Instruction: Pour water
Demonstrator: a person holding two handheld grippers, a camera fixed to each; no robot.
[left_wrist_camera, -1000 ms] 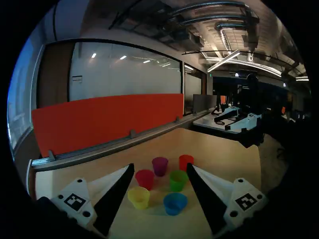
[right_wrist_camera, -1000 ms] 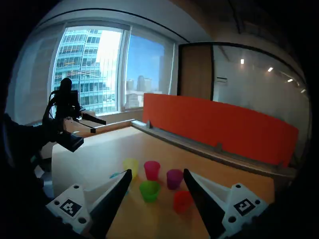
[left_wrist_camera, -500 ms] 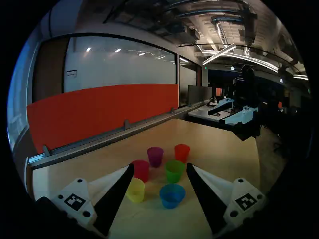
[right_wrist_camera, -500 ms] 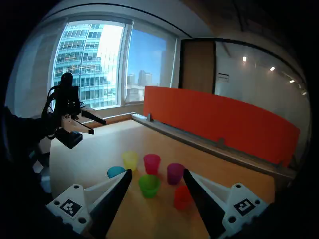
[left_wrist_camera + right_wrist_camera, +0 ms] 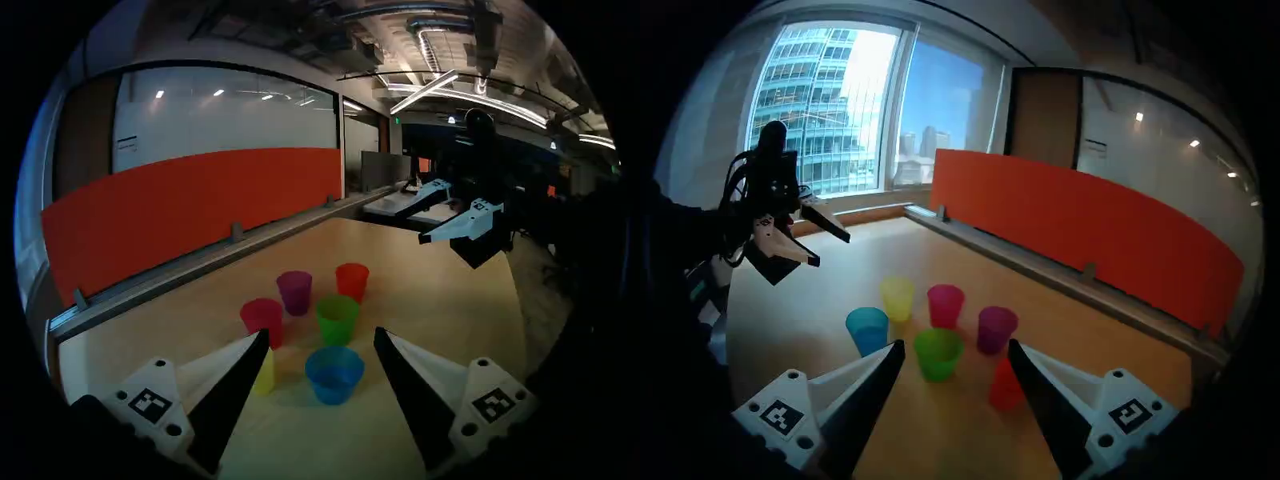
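While both stand spread and empty, the left gripper point(image 5: 318, 332) has the blue cup point(image 5: 334, 374) upright just ahead between its fingers, and the right gripper point(image 5: 954, 342) has the green cup point(image 5: 938, 353). The cluster looks nearer than a second ago, and the yellow cup point(image 5: 266, 374) is now half hidden behind the left gripper's finger.

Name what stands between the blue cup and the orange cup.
The green cup stands between the blue cup and the orange cup, plain in the left gripper view; the right gripper view agrees.
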